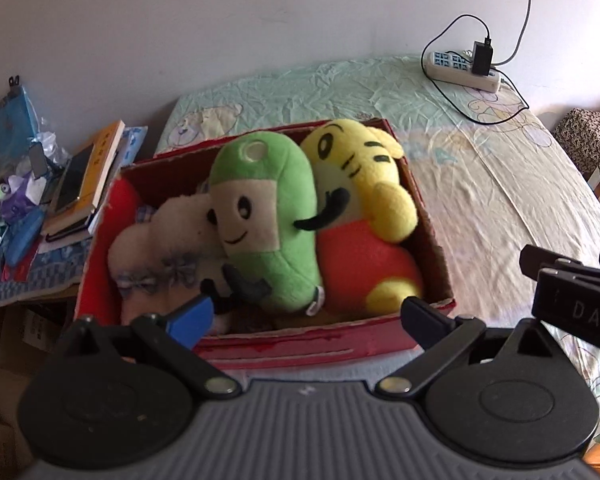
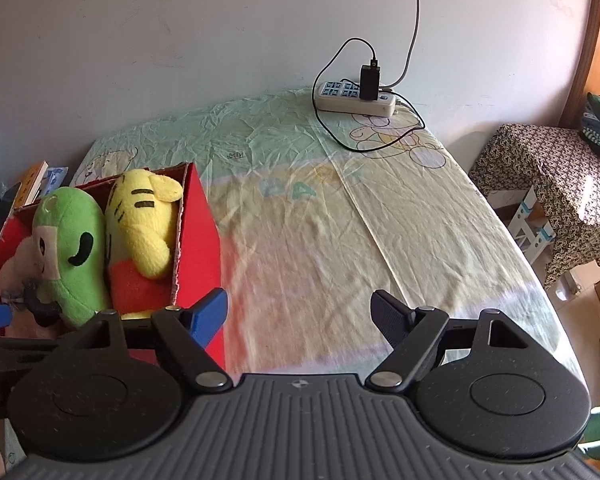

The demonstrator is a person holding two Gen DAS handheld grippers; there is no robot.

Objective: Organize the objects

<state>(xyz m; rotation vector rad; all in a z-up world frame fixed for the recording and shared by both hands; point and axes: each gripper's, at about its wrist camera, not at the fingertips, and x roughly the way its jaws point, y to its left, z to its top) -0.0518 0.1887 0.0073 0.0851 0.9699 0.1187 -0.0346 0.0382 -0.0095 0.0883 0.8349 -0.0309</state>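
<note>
Red box (image 1: 284, 346) sits at centre of the left wrist view, on the near left part of the bed (image 1: 480, 200); in the right wrist view it fills the lower left. Long axis runs left to right across the left wrist frame, open side up, near wall facing the camera.

Contents, packed side by side and touching:
- Green toy (image 1: 276, 216), middle of box. Long axis upright in frame, leaning slightly left at the top; beige face with black eyes and smile, black arms, small white tag at its lower right.
- Yellow toy (image 1: 360, 172), right compartment side, against the right wall. Black stripes on the head, orange body below, head toward the far wall.
- White toy (image 1: 168, 236), left of the green one, fuzzy, partly hidden; shape unclear.

Left gripper (image 1: 308, 312): fingers spread wide, nothing between them, hovering just before the box's near wall. Right gripper (image 2: 300, 312): fingers spread wide, empty, over bare sheet just right of the box.

Edges and room: sheet right of the box is bare up to the power strip (image 2: 356, 98) at upper right, near the wall. Books (image 1: 88, 176) and clutter crowd the left of the box. Bed edge falls off at right, beside a cloth-covered stand (image 2: 548, 184).
</note>
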